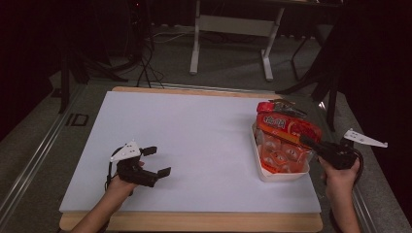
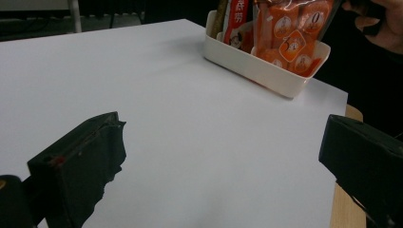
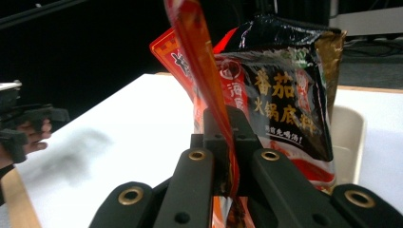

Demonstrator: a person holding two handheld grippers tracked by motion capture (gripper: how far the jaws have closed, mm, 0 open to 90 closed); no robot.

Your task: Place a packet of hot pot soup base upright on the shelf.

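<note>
The right gripper (image 1: pixel 311 142), at 3 o'clock on the bench (image 1: pixel 194 141), pinches an orange snack packet (image 1: pixel 286 133) in the white tub (image 1: pixel 282 175); the left gripper (image 1: pixel 158 161) gapes empty. Nothing is unloaded yet.

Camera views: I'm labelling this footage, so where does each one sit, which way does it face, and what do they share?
High view: above the person's side, facing forward and down on the white table; both forearms, the left gripper and the right gripper show.
Left gripper view: between its spread jaws, facing across the table to the white bin.
Right gripper view: along jaws shut on an orange packet, facing the left gripper.
Shared: every view shows the bin of packets.
</note>
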